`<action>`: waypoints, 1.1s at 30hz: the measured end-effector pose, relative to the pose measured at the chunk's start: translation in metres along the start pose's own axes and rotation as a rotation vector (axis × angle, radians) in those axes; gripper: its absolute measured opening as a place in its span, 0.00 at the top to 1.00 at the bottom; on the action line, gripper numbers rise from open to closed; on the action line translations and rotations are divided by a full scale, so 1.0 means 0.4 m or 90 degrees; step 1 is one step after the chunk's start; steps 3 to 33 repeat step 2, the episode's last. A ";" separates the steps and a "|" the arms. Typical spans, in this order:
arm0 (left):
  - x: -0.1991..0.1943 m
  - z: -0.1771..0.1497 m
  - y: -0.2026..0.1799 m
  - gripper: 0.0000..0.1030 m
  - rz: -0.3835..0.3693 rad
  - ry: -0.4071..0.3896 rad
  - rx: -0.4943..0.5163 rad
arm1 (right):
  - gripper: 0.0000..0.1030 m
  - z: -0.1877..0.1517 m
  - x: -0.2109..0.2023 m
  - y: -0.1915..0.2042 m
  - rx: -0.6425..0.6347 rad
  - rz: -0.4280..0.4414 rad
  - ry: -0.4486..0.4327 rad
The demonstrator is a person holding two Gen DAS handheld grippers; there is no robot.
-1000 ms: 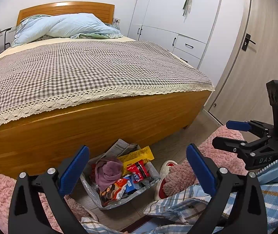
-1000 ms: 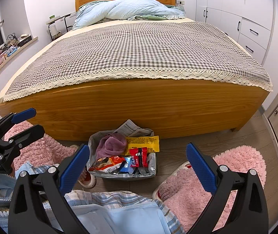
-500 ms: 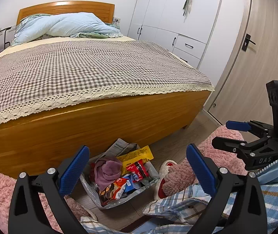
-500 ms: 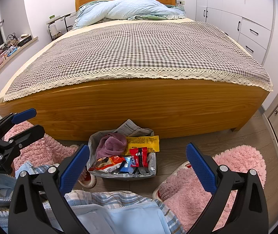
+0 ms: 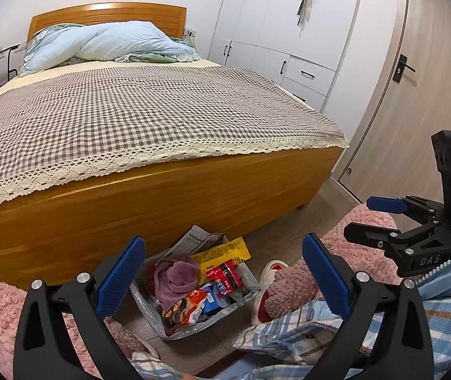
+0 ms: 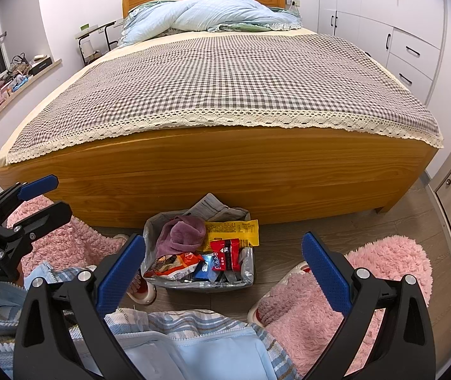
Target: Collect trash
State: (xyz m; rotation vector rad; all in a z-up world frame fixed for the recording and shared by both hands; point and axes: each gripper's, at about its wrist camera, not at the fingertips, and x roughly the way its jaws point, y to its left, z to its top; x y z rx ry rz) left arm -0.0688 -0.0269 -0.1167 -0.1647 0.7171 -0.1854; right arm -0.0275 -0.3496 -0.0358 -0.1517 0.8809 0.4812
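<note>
Wooden bed (image 6: 225,171) is filling the far half of both views, a checked, lace-edged cover (image 6: 225,79) lying over it and a pale blue duvet (image 6: 212,12) bunched at the headboard. Trash bin (image 6: 198,250) is sitting on the floor just in front of the footboard, lined with a clear bag and packed full: a purple cloth (image 6: 181,234) at left, a yellow wrapper (image 6: 231,231) and a red packet (image 6: 225,253) at right, newspaper (image 6: 216,209) sticking up at the far side.

Pink fluffy slippers (image 6: 292,304) are flanking the bin near the camera; a pink rug (image 6: 390,262) is lying to the right. Blue plaid clothing (image 6: 193,342) is covering the near edge of both views. White wardrobe (image 5: 289,31) and a door (image 5: 415,95) are standing to the right.

Left gripper (image 5: 224,277) is hovering above the bin with jaws wide apart, nothing between them. Right gripper (image 6: 224,272) is likewise hanging over the bin, jaws spread and empty. Nothing is standing between either gripper and the bin.

Compared with half a second ago, both views are showing no change: grippers and bin contents are staying put.
</note>
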 end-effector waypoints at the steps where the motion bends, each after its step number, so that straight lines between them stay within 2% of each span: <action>1: 0.001 0.000 0.001 0.07 0.000 0.001 -0.001 | 0.08 -0.002 0.001 -0.002 -0.001 0.001 0.000; 33: 0.002 0.000 0.002 0.07 0.001 0.001 -0.002 | 0.08 -0.002 0.002 -0.002 -0.001 0.001 0.001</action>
